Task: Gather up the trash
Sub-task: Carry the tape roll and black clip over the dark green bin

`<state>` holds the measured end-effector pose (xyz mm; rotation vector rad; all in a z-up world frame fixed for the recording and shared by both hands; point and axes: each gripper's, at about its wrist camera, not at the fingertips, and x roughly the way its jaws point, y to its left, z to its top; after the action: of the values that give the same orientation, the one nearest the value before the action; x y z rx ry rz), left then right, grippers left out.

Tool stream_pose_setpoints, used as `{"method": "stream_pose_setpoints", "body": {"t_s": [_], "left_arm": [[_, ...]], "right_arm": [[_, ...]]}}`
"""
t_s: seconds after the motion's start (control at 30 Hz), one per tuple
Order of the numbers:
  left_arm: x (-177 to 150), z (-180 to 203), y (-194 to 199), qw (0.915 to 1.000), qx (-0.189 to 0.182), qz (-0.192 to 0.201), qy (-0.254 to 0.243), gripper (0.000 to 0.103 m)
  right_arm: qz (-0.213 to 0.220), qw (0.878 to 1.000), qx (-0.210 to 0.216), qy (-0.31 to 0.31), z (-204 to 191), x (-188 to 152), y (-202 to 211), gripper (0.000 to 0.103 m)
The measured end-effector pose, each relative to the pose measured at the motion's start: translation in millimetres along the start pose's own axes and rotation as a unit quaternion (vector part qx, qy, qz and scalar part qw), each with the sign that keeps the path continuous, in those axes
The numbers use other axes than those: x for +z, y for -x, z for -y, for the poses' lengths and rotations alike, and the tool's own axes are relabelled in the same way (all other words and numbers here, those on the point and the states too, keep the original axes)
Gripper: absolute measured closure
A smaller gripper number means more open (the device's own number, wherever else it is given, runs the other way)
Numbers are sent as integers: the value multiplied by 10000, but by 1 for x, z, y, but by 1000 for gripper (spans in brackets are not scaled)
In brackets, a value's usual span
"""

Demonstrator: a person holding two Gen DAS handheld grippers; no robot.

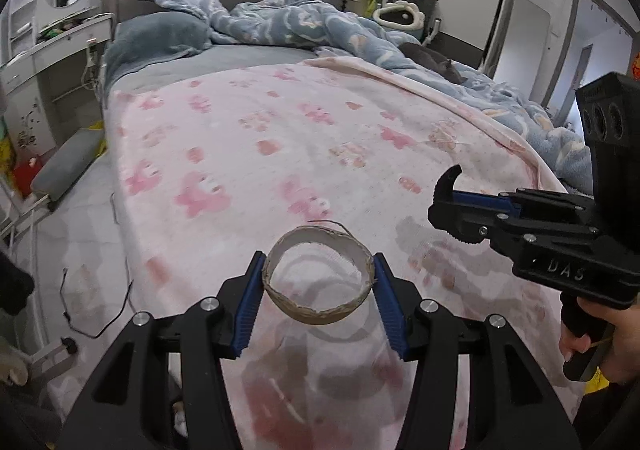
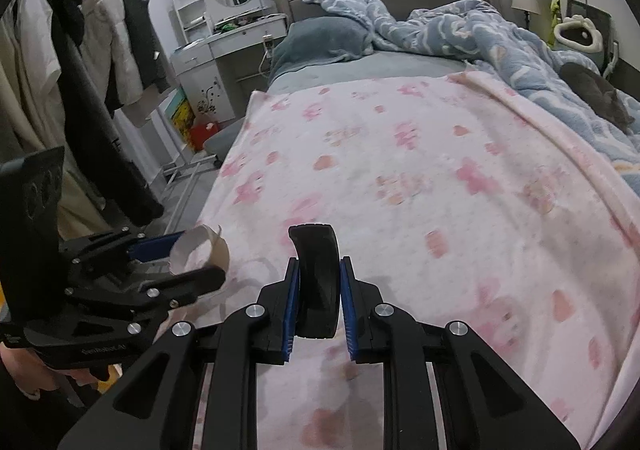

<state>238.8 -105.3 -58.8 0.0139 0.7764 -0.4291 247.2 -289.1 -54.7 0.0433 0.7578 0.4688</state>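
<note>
**Both grippers loaded above the foot of the bed**

The left gripper (image 1: 319, 282) has its jaws partly open and pressed on a cardboard tape ring (image 1: 320, 274), a brown-edged hoop with a pale inner face and a frayed strand at its top rim. The blue pads touch the ring on its left and right sides, and the ring is lifted clear of the pink blanket (image 1: 280, 138), over the bed's near edge. In the right wrist view the same ring (image 2: 199, 250) shows at the far left, sitting between the left gripper's fingers.

The right gripper (image 2: 319, 290) has its jaws squeezed nearly together on a black curved plastic piece (image 2: 318, 274), which stands upright between the pads, its arched top poking above them. It too is held above the pink blanket, near the bed's near edge. From the left wrist view that gripper (image 1: 448, 206) sits to the right, with the black hook-shaped end of the piece (image 1: 448, 180) visible, and a hand (image 1: 596, 334) wrapped round its handle.

A rumpled blue duvet (image 1: 320, 26) lies along the far and right edges of the bed, with a dark grey cat (image 1: 432, 60) lying on it.
</note>
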Motion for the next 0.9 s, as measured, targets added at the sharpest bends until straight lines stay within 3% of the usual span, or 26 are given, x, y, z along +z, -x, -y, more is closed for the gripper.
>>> {"method": "stream_pose_setpoints", "body": {"t_s": [0.63,0.9], "left_arm": [[-74,-80,60,9944,886,-370,436,47],[-100,-113,71,9915,991,-465,708,47]], "right_arm": [[-88,9988,462,95,-94,-23,-6,83],[-299,9974,577,327,-139,-33,-25,83]]}}
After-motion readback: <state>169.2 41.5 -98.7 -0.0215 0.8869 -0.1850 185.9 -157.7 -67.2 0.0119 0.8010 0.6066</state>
